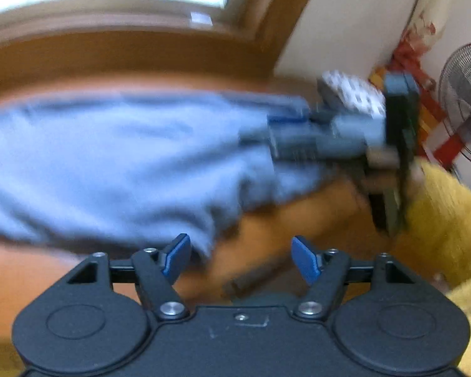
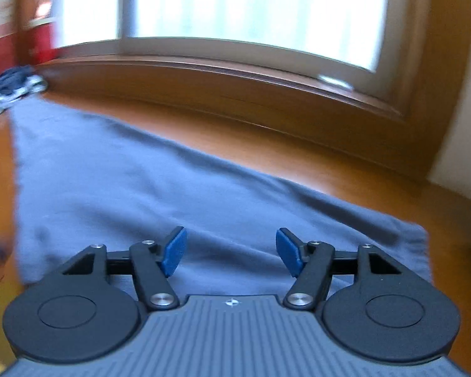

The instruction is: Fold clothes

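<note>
1. Blue garment [image 2: 179, 194] lies spread on the wooden surface [image 2: 267, 144], below the window [image 2: 251, 9].
2. Left gripper [image 1: 241, 259]: jaws apart, empty, just off the garment's near edge, probably lining up a grab.
3. Right gripper [image 2: 230, 251]: released, hovering over the garment's middle.
4. Left view is blurred; fan [image 1: 468, 100] stands right of the garment.

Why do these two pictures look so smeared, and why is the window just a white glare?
Left wrist view: heavy motion blur smears the blue garment; only the left gripper stays sharp. Right wrist view: milder blur, the window blown out by daylight, the sill bowed by the fisheye lens.
</note>
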`<state>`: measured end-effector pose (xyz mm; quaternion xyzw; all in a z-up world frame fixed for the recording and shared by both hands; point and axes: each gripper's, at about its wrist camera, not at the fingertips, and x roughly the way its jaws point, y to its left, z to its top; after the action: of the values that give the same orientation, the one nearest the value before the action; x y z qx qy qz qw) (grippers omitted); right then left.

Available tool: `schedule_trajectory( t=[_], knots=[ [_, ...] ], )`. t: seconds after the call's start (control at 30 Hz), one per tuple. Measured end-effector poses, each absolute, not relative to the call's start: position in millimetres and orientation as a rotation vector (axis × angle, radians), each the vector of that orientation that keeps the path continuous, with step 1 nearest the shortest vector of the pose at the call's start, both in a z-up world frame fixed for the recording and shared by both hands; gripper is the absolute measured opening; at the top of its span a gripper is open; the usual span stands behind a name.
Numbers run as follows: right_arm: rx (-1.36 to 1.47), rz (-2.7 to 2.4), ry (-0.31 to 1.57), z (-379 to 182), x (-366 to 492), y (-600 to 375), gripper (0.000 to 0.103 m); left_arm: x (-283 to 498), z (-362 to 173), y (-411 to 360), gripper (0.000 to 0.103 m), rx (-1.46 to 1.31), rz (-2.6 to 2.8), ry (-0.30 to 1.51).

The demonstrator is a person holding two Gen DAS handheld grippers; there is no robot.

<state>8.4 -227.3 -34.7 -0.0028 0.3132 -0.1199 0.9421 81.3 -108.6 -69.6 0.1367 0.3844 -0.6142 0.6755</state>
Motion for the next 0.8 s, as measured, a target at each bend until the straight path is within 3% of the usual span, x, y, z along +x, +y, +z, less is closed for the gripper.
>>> schedule_trajectory(
  t=[0.2, 0.43, 0.57, 0.73, 0.8],
  knots=[
    [-0.036, -0.271, 0.653, -41.4, -1.2, -212.4, 0.064, 90.8, -98.1, -139.5, 0.072, 0.407, -1.370, 0.960],
    [0.176, -0.589, 0.562, -29.3, -121.8, -268.1, 0.064, 74.5, -103.5, -133.0, 0.076, 0.461, -1.372, 0.960],
    [0.297, -0.604, 0.595, -43.3, -156.3, -302.4, 0.055, 61.9, -107.1, -142.6, 0.081, 0.583, -1.387, 0.923],
    [0.318, -0.491, 0.596, -44.4, -152.0, -320.7, 0.052, 48.4, -112.7, -147.6, 0.087, 0.688, -1.392, 0.879],
    [0.274, -0.463, 0.612, -44.1, -146.1, -320.8, 0.045, 49.3, -112.9, -146.9, 0.087, 0.677, -1.383, 0.890]
  ],
)
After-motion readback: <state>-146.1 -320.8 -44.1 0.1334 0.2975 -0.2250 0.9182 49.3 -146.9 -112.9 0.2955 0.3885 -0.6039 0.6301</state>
